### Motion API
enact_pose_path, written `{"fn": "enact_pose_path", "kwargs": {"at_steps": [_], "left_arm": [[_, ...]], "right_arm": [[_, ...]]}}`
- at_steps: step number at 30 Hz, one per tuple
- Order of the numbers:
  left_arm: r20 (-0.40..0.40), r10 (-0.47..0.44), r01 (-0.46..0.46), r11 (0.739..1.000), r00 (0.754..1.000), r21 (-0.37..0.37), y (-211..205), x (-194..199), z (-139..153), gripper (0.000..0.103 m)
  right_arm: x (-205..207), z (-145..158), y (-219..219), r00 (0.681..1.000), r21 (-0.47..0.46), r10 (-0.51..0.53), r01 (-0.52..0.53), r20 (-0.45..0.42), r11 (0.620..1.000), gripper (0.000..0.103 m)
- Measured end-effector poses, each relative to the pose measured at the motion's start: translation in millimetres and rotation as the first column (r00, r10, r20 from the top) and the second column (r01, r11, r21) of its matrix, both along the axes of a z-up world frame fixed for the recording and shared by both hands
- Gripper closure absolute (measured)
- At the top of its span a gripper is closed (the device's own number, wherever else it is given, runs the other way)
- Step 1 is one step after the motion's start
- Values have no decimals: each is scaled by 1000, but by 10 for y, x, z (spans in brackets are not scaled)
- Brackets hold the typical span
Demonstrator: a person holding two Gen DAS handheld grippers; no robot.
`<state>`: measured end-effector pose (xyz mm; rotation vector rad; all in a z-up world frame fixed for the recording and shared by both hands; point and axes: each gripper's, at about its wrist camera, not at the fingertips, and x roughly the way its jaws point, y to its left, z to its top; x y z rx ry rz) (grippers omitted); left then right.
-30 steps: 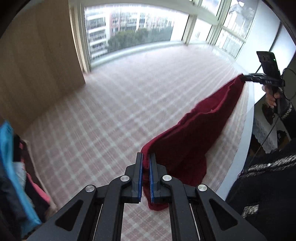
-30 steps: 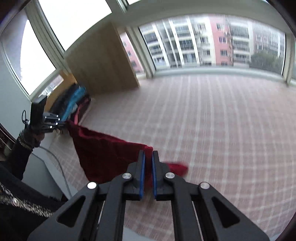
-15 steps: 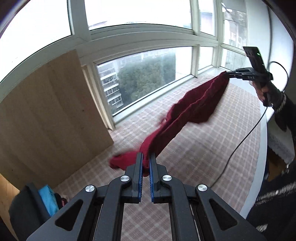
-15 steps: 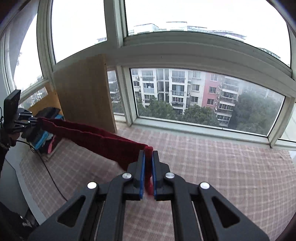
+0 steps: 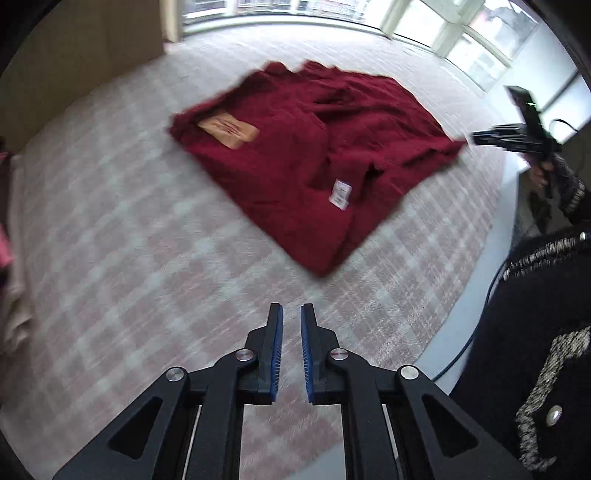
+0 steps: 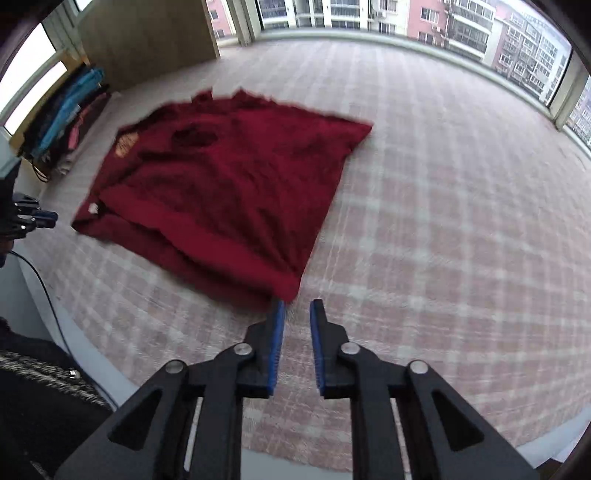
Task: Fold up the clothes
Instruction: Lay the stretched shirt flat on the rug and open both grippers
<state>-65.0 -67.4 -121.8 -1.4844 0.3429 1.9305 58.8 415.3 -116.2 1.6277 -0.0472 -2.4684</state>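
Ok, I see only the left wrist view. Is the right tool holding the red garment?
Observer: No, the right tool is open and empty; the near corner of the red garment lies just before its fingertips.
Operator: Where is my left tool from there?
Observer: The left tool is beside the hem corner with the white label, slightly apart.
Operator: What is near the wooden panel?
Observer: A pile of clothes, blue and pink among them.
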Motion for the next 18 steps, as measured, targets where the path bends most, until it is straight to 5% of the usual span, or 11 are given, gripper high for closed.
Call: {"fn": "enact_pose_path", "kwargs": {"at_steps": [3,8,12,13,18], "left_arm": [[-72,-24,25,1000,997,15,273,-20,275,92],[-231,-242,260,964,942,53,1577,-3,512,71],[-245,-380,367,925,892,-102,1883,150,326,70],[-236,-387,364,921,891,-138,1816,172,268,70],[-128,-188,158,964,974,-213,1124,80,-137,72]], "right_arm": [[-182,270,252,996,-75,-35,29,-86,997,63],[-716,215,291,995,-88,-53,45,-90,995,63],[-579,68,-86,991,-60,132,-134,-37,989,63],[-485,18,-153,986,-55,161,-163,-32,985,63],[-80,-197,-430,962,-11,274,-274,-11,962,63]]}}
